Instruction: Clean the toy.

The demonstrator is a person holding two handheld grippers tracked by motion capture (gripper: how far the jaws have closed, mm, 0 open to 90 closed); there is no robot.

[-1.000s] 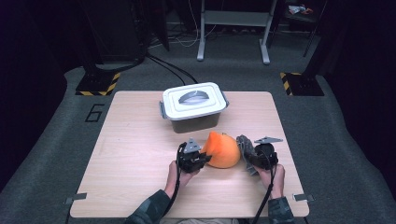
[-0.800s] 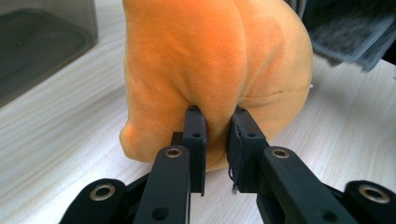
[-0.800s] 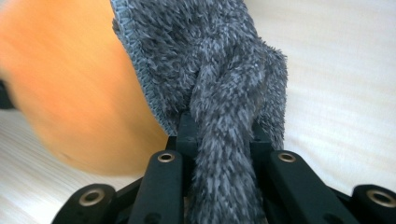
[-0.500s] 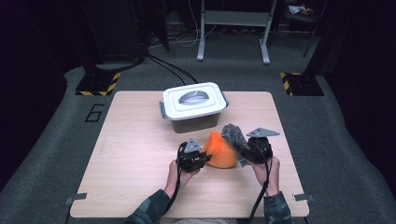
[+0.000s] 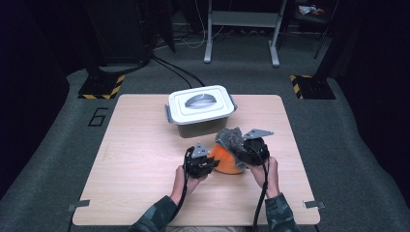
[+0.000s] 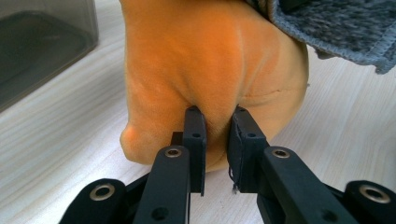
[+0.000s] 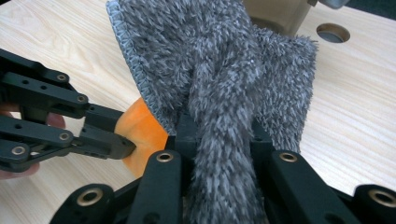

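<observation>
Left gripper [image 6: 215, 123] jaws pinch the orange cloth [image 5: 226, 158], lying just before the lidded box [image 5: 200, 110]. Right gripper [image 7: 219, 130] jaws clamp the grey cloth [image 7: 219, 60] above it.

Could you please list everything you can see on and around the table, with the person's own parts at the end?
Orange plush piece: one, orange, near middle of the table, pinched by the left gripper.
Grey cloth: one, grey and shaggy, lifted over the orange piece.
Lidded box: one, white lid, far middle of the table.
Table: one, light wood.
Metal frame: one, grey, on the floor beyond the table.
Left gripper: one, black, shut on the orange plush piece.
Right gripper: one, black, shut on the grey cloth.
</observation>
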